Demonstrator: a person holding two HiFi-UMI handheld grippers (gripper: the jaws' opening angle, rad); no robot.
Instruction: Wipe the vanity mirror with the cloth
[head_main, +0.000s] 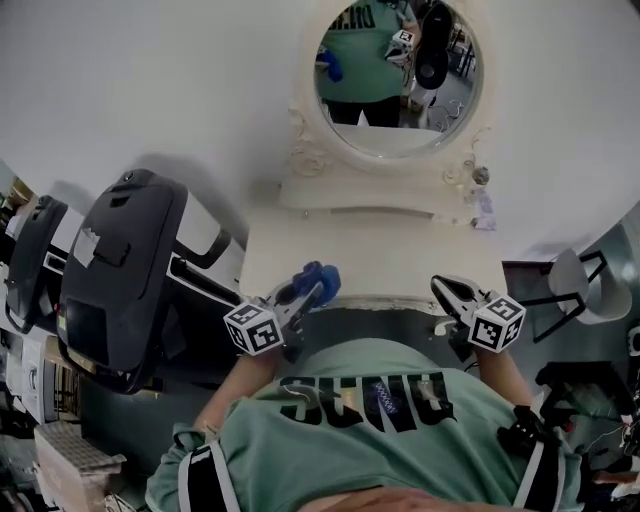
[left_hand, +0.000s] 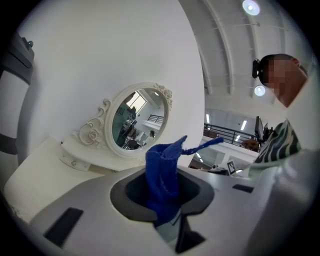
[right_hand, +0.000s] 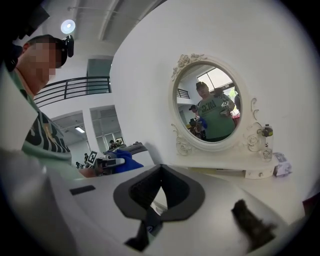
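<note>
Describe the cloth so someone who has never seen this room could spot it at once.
Find the white vanity table under the round mirror against the white wall. At its near edge the person holds two grippers; the cloth is the bright blue bunched fabric pinched in the left gripper, while the right gripper holds nothing.

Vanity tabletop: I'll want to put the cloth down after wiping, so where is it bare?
Bare: the broad white tabletop between the mirror base and the front edge. Crowded: right of that base, where a small bottle and a small box sit. A black machine stands left.
</note>
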